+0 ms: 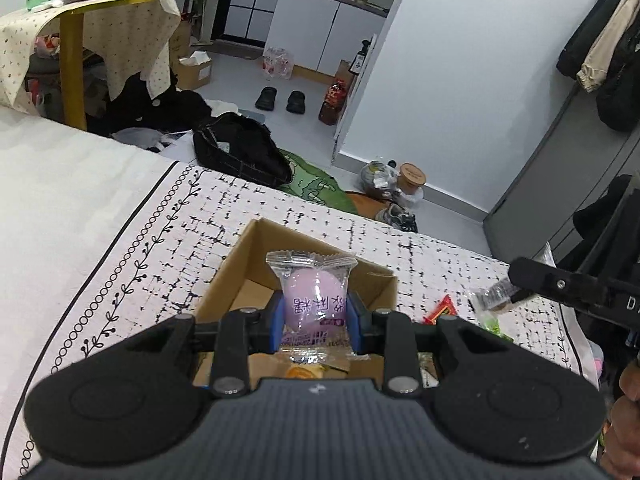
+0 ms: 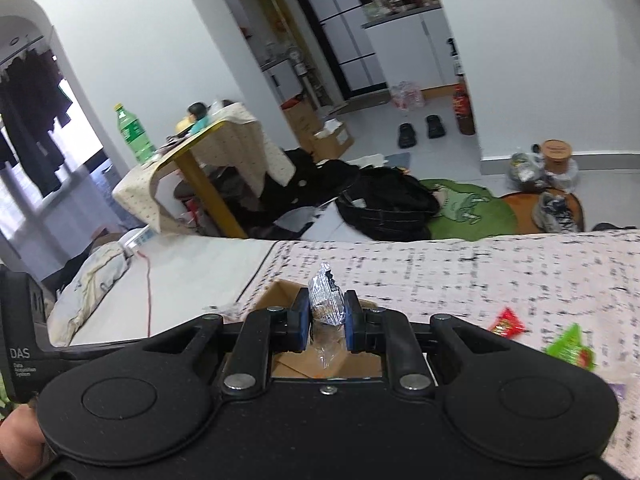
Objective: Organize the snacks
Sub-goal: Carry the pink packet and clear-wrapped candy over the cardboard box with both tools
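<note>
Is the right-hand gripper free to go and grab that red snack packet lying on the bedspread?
Probably not yet. The path to the red packet looks clear, but the right gripper is already shut on a small clear-wrapped snack, so it would likely have to drop that first.

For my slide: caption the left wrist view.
Left gripper holds a wrapped purple candy above the open cardboard box.

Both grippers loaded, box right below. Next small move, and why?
Probably open the left gripper: its purple candy packet sits over the open cardboard box, so it should drop inside. The right gripper, shut on a silver-black packet, can follow.
</note>
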The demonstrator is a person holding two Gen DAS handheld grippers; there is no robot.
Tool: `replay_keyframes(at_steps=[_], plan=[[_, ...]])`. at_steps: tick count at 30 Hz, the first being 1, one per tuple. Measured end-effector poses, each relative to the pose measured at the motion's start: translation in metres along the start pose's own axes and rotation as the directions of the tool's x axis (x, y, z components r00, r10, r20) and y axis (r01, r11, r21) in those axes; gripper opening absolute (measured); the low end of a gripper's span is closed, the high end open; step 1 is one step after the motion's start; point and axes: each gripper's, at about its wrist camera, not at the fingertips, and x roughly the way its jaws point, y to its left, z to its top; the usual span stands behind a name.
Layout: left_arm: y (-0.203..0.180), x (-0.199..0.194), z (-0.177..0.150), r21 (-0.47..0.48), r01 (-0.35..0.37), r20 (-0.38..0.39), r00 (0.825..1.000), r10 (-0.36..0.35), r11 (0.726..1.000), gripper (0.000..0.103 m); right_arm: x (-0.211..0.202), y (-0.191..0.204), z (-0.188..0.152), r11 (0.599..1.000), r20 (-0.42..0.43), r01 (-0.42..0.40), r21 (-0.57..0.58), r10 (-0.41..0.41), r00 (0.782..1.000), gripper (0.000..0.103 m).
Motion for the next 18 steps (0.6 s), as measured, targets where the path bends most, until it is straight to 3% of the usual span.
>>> replay_keyframes(at_steps=[9,18], plan=[[0.011,0.015,-0.001,0.002,-0.039,-0.037,0.999,0.039,0.999,0.031,0.034,0.016,-0.003,0.999,-0.065,-0.052,-0.005,0.052,0.997,0.017],[0.019,0.018,0.001,-0.005,-0.08,-0.025,0.996,0.08,0.997,0.033,0.051,0.021,-0.007,0.999,-0.075,-0.04,0.004,0.04,0.996,0.017]])
